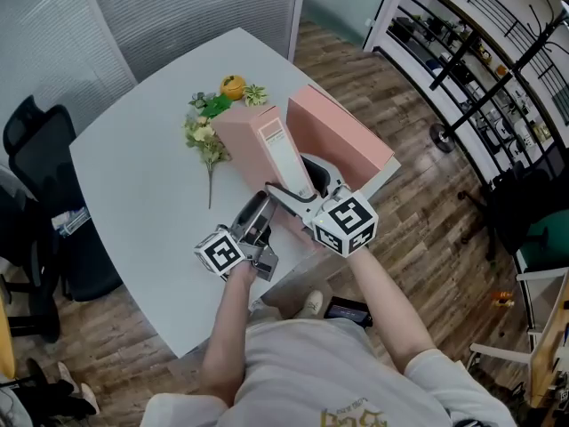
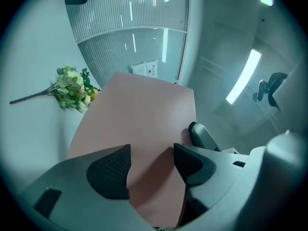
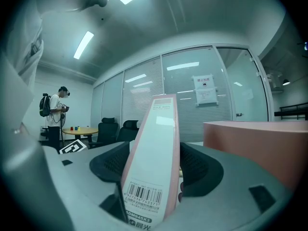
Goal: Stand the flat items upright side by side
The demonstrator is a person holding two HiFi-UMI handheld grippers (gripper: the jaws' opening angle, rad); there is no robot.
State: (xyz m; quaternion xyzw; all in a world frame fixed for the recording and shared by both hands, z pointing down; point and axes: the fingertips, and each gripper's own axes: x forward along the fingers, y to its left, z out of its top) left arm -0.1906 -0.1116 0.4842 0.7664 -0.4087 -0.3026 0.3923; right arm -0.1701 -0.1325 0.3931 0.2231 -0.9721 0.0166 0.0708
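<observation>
The left gripper [image 1: 256, 228] is clamped on a pink file box [image 1: 252, 136]. In the left gripper view the box's broad pink face [image 2: 139, 119] fills the gap between the jaws, and both pads press against it. The right gripper [image 1: 300, 194] grasps the same box by its narrow white-labelled spine [image 3: 153, 158], with one pad on each side of the spine, just above the barcode.

The held box sits on the white table [image 1: 133, 194], just beside the bunch of flowers [image 1: 205, 137], on the side away from the bunch's long stem. Its spine faces the person. A second pink file box [image 1: 338, 136] stands on the far side of the held box from the flowers, close alongside it. Contact between the two boxes cannot be determined. A small orange item [image 1: 233, 86] lies at the flowers' far end.
</observation>
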